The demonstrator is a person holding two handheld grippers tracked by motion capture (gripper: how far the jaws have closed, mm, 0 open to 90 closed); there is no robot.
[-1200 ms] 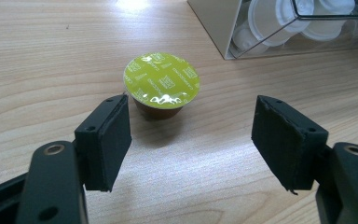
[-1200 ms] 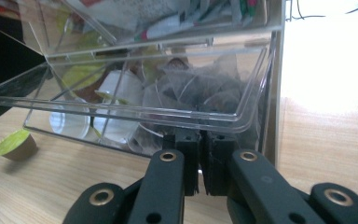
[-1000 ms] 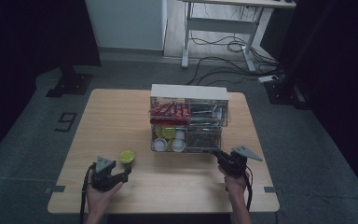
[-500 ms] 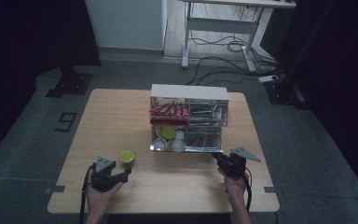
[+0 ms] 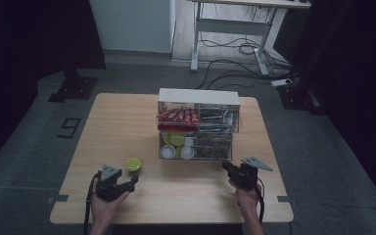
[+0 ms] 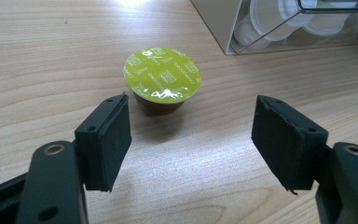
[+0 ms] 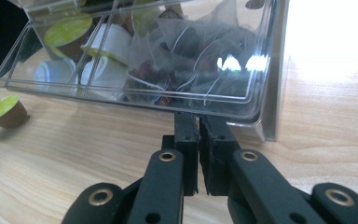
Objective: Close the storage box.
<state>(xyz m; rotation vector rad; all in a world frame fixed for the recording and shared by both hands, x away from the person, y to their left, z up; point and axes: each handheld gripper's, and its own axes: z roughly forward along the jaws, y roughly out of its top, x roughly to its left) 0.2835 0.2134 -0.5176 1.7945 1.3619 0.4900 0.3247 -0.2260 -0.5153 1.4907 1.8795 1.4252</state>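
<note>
Two tools are in play, and your left tool (image 6: pixel 191 140) is the nearer one to the green-lidded capsule (image 6: pixel 162 80): it stands upright on the bench (image 6: pixel 37 56), straight ahead of the widely spread, empty jaws and slightly toward the left jaw. Your right tool (image 7: pixel 198 154), jaws nearly together and holding nothing, sits at the clear drawer (image 7: pixel 135 60) of the organizer, well apart from the capsule.

Left gripper (image 6: pixel 191 135) spread, right gripper (image 7: pixel 199 123) closed
</note>
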